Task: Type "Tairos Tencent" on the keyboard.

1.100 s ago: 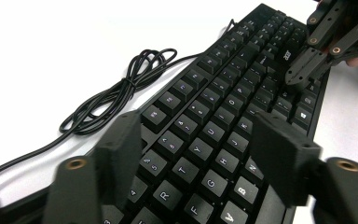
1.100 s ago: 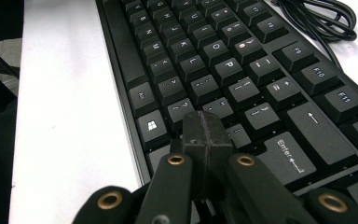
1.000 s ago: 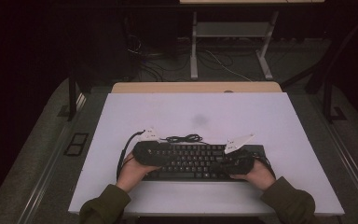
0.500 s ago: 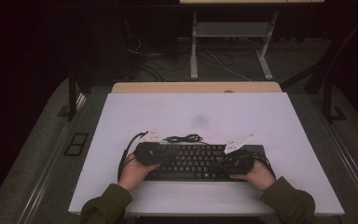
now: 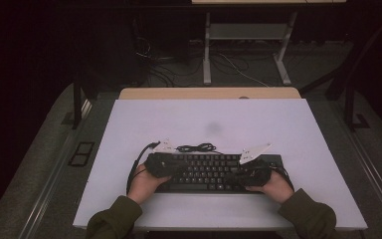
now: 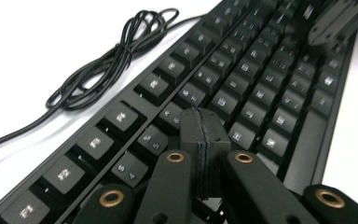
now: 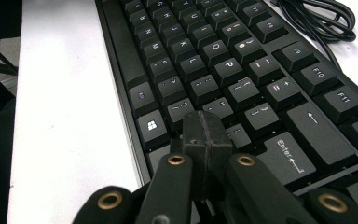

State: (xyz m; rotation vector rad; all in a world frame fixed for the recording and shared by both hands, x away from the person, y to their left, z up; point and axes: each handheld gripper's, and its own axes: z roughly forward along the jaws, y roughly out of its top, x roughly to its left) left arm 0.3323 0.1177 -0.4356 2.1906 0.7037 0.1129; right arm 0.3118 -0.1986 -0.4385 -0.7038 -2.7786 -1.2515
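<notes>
A black keyboard (image 5: 209, 172) lies on the white table (image 5: 209, 119), near its front edge, with its coiled black cable (image 5: 196, 148) just behind it. My left gripper (image 5: 160, 163) rests over the keyboard's left end. In the left gripper view its tips (image 6: 203, 128) are pressed together with nothing between them, low over the keys (image 6: 242, 70). My right gripper (image 5: 251, 172) is over the right end. Its tips (image 7: 204, 126) are likewise shut and empty, just above the keys (image 7: 223, 60) beside Enter.
The cable bundle (image 6: 107, 60) lies on bare table behind the function keys, also seen in the right gripper view as the cable (image 7: 321, 18). Bare white table surrounds the keyboard. A wooden board edge (image 5: 209, 93) borders the table's far side, with dark floor and stands beyond.
</notes>
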